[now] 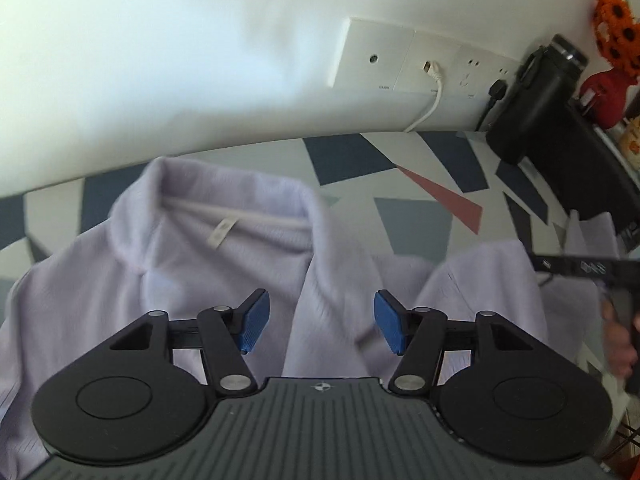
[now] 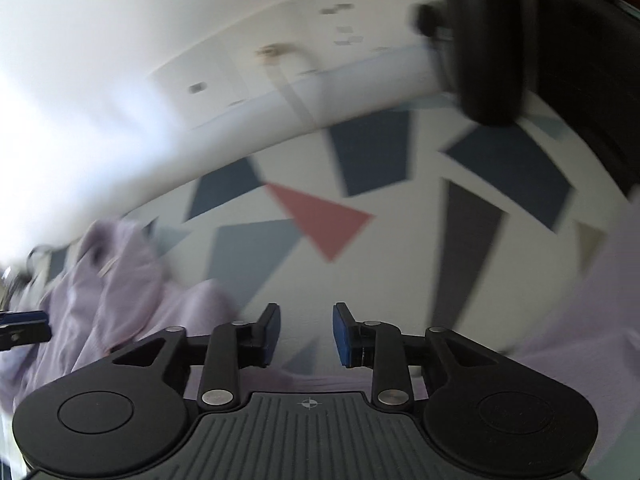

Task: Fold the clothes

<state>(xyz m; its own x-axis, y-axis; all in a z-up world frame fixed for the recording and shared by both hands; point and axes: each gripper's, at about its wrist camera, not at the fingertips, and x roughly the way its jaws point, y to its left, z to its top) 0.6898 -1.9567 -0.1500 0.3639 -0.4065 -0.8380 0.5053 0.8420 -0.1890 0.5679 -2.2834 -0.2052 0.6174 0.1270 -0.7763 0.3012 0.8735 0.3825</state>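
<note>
Lavender shirt (image 1: 224, 264) lies collar-far on the patterned table (image 1: 416, 216), while left gripper (image 1: 321, 322) above it and right gripper (image 2: 307, 334) beside it hang parted and empty, likely seeking the next fold's hold.

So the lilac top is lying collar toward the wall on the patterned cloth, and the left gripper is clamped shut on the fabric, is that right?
Not quite. The left gripper is open, not clamped: in the left wrist view its blue pads stand apart above the lilac top with nothing pinched between them. The rest holds: the top lies collar toward the wall on the patterned cloth.
</note>
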